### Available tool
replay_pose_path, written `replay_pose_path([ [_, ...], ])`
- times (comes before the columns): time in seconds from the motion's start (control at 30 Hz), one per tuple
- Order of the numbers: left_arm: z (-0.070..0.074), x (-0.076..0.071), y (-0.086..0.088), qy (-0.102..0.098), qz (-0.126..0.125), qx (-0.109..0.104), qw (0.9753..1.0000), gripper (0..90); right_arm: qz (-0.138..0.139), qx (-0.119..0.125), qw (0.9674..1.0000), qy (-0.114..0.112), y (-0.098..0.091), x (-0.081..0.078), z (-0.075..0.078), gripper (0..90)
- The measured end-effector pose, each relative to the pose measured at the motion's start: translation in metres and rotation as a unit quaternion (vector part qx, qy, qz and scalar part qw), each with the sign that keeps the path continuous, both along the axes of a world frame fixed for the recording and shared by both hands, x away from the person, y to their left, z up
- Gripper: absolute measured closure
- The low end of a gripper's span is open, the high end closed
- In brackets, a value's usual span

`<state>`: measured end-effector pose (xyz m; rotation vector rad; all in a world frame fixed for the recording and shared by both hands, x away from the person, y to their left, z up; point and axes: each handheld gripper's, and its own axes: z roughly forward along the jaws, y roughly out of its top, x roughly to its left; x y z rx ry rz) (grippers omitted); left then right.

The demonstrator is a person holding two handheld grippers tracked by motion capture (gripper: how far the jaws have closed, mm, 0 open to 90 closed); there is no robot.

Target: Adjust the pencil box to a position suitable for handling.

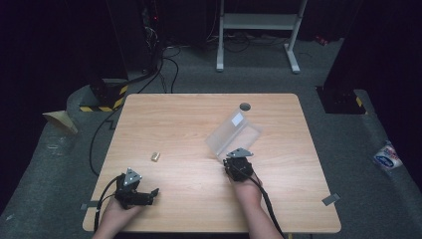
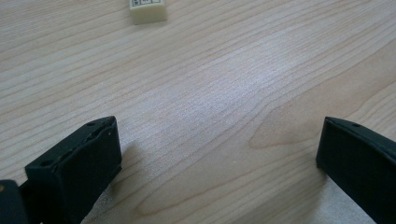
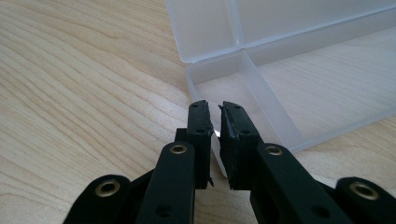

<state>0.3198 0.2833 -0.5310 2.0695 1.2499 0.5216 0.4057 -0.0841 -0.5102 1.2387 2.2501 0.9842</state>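
Observation:
A clear plastic box point(image 1: 234, 133) lies near the table's middle with its lid hinged open; its inner compartments point(image 3: 280, 84) look bare. My right gripper point(image 1: 231, 158) is at the box's near corner. In the right gripper view its jaws point(image 3: 215, 114) stand almost together, pinching the thin box wall. My left gripper point(image 1: 152, 194) rests near the front left of the table, pointing right. Its jaws point(image 2: 219, 135) stand wide open over bare wood. A small cream block point(image 1: 156, 156) lies on the table beyond the left gripper point(image 2: 147, 10), apart from both grippers.
The wooden table point(image 1: 179, 119) has a round cable hole point(image 1: 245, 106) at its far edge behind the box. On the floor are a white metal stand point(image 1: 259, 22), black cables point(image 1: 164, 69) at the far left, and a bag point(image 1: 387, 157) at the right.

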Motion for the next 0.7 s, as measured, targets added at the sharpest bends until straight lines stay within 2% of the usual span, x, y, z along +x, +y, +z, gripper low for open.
replay_pose_path([
  [0.37, 0.000, 0.000, 0.000, 0.000, 0.000, 0.000, 1.0000, 0.2, 0.012, 0.008, 0.9999, -0.004, 0.012, -0.001, -0.003, 83.9],
  [0.7, 0.000, 0.000, 0.000, 0.000, 0.000, 0.000, 1.0000, 0.2, 0.028, 0.019, 0.9994, -0.006, 0.033, -0.004, -0.006, 83.9],
])
